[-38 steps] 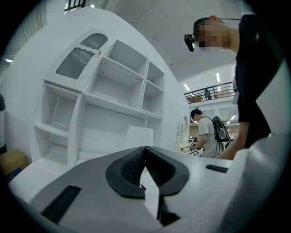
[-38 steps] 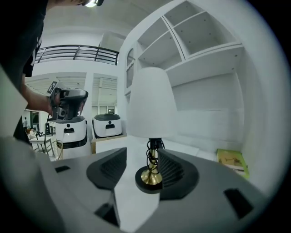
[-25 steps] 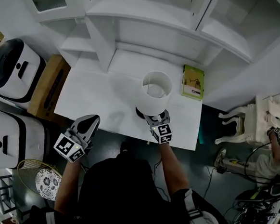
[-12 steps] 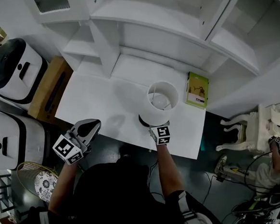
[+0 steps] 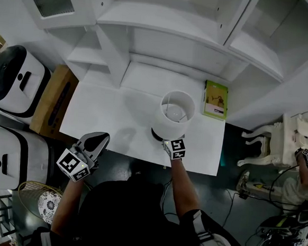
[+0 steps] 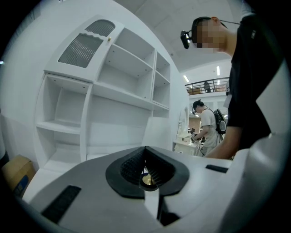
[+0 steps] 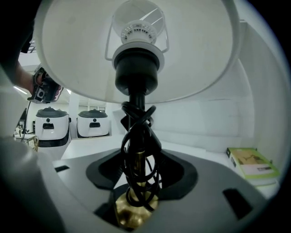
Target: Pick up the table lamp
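Note:
The table lamp (image 5: 173, 113) stands upright on the white desk (image 5: 107, 111); it has a white drum shade over a dark round base. My right gripper (image 5: 167, 139) reaches in under the shade from the desk's front edge. In the right gripper view the lamp's brass stem (image 7: 137, 160), wound with black cord, stands between the two jaws of the right gripper (image 7: 138, 182). The jaws are closing, with slim gaps still beside the cord. My left gripper (image 5: 97, 140) hangs off the desk's front left, shut with nothing in it (image 6: 145, 157).
A green book (image 5: 215, 99) lies on the desk right of the lamp. A white hutch (image 5: 167, 20) with shelves rises behind the desk. Two white-and-black appliances (image 5: 12, 74) and a cardboard box (image 5: 52, 101) sit to the left. A white ornate chair (image 5: 280, 135) stands right.
My right gripper has slid forward under the lampshade, bringing its jaws around the stem. The left gripper has stayed where it was.

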Demonstrator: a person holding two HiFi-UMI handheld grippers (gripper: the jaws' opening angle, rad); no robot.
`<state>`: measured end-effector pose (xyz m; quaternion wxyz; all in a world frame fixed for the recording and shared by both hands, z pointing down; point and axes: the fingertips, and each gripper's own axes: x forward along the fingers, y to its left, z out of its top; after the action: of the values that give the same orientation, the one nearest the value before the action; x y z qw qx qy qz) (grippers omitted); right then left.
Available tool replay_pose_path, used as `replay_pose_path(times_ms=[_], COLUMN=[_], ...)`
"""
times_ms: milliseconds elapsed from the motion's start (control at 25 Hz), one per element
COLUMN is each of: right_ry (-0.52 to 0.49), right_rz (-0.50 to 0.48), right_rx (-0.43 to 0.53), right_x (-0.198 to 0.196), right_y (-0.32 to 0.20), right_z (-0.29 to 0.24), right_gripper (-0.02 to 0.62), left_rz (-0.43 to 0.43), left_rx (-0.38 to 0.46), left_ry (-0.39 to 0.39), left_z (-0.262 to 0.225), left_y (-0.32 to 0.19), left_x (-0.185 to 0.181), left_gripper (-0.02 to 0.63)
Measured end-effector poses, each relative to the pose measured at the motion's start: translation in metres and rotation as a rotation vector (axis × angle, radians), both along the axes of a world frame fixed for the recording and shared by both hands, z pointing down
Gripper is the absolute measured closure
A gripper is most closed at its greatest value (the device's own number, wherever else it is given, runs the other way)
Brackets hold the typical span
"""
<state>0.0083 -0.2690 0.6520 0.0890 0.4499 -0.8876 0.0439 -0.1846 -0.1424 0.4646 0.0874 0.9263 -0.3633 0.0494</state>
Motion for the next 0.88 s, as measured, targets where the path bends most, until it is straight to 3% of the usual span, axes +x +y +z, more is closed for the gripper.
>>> replay_pose_path(times_ms=[360, 880], right_ry=[0.033, 0.034], right_rz=[0.027, 0.009], right_rx=[0.002, -0.002], right_x=[-0.002, -0.006], right_y=[-0.001, -0.002], right_z=[-0.006, -0.021], right_gripper=[0.436, 0.448], left_rz=[0.003, -0.002], left_rx=[-0.004, -0.005], left_ry=[-0.002, 0.037], left_z=[0.0, 0.001], left_y=[-0.002, -0.008], left_x=[-0.001, -0.001], left_gripper=[0.595, 0.595])
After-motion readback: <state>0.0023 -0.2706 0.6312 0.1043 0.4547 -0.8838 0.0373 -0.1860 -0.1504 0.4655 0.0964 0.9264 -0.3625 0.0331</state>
